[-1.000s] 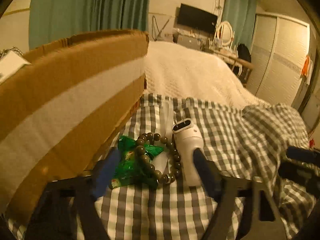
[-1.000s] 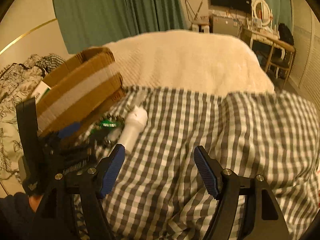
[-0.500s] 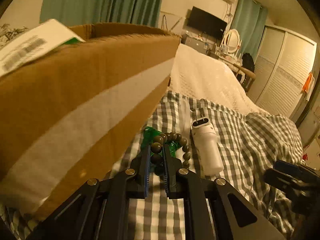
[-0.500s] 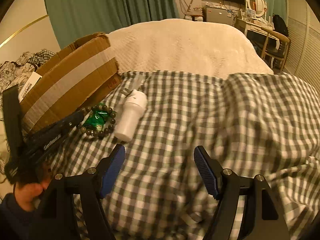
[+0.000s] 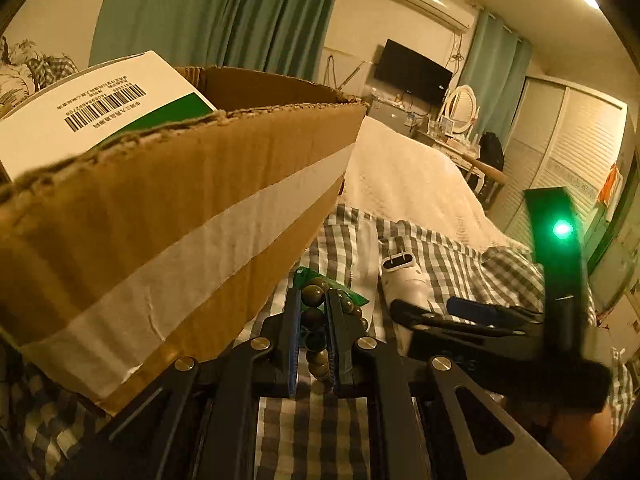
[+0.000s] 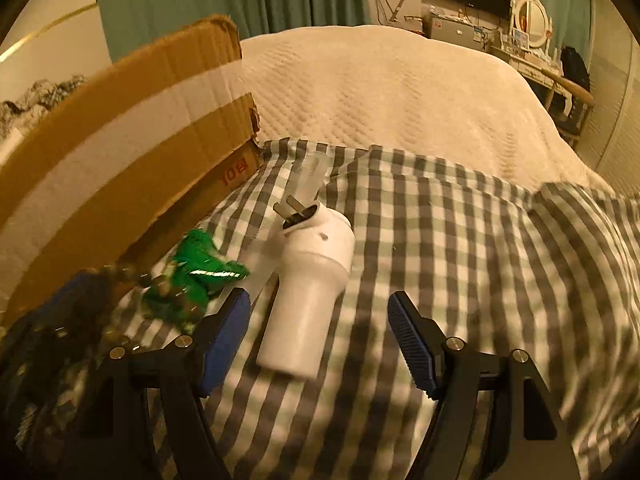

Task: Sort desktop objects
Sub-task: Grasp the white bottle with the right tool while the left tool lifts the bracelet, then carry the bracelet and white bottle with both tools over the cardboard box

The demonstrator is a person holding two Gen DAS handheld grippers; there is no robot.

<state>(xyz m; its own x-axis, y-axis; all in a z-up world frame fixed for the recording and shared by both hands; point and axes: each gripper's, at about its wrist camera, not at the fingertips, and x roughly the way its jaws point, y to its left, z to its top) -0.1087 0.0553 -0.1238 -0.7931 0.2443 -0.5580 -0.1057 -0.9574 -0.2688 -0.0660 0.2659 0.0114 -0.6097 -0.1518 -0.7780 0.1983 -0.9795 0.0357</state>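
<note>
Bead bracelet (image 5: 313, 322) now pinched between pads of your left hand-held gripper (image 5: 312, 344), lifted near cardboard box (image 5: 168, 216). Your right hand-held gripper (image 6: 318, 336), wide open, empty, has come around white plug device (image 6: 308, 288) on checkered bed cover (image 6: 460, 240). Green packet (image 6: 196, 276) stays left.

On the grey-checked cloth (image 6: 460, 240), a white plastic plug-in device (image 6: 308, 296) lies right of a crinkled green foil packet (image 6: 196, 276), with the taped brown cardboard box (image 6: 120, 152) left of both.
</note>
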